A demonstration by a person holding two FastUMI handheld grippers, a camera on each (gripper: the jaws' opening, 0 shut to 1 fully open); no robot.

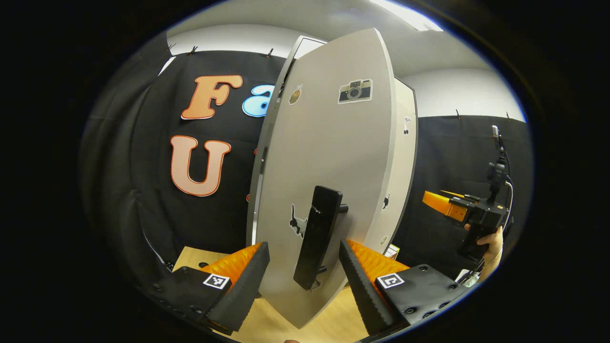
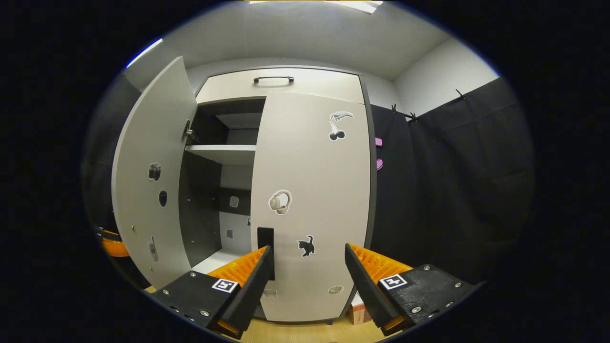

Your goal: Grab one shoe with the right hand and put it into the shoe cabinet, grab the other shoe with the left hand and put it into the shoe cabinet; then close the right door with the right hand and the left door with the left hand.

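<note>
The left door is judged rigid and light on its hinges, best pushed at the black handle. The left gripper is spread wide around that handle; the right gripper is likewise unclenched, holding nothing.

Left tongs and right tongs, jaws apart.

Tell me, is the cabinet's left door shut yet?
No, open. In the right gripper view the left door swings outward, baring the shelf inside, while the right door lies flat against the cabinet.
</note>
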